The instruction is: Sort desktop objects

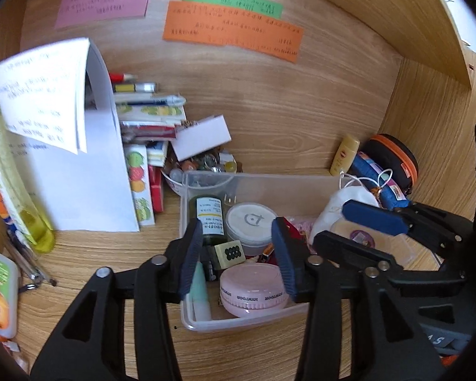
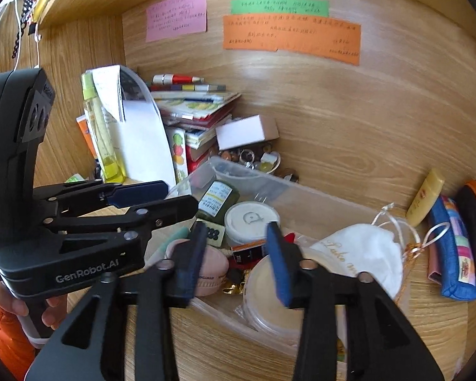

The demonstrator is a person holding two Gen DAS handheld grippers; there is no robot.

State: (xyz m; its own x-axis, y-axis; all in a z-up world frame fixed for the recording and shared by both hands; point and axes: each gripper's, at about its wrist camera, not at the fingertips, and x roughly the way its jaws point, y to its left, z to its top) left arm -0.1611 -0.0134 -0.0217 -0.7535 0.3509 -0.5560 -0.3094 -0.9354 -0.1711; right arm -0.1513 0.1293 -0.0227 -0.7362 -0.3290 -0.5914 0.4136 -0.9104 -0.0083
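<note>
A clear plastic bin [image 1: 285, 190] [image 2: 317, 206] stands on the wooden desk, filled with small toiletries. Inside are a pink round case [image 1: 252, 289], a white-lidded jar [image 1: 250, 222], a dark green bottle [image 1: 209, 219], a dotted block [image 1: 230, 254] and a white drawstring pouch [image 2: 361, 254]. My left gripper [image 1: 238, 231] hovers open over the bin's near left part, its pads touching nothing. My right gripper [image 2: 236, 225] is open above the bin's middle, beside a beige round compact [image 2: 269, 301]. Each gripper shows in the other's view, side by side.
A stack of books and pens [image 1: 149, 117] and propped white papers [image 1: 89, 174] fill the back left. A bowl of trinkets [image 1: 200, 165] sits behind the bin. A yellow tube [image 1: 344, 155], blue pouch [image 2: 453, 254] and black-orange case [image 1: 393, 158] lie right.
</note>
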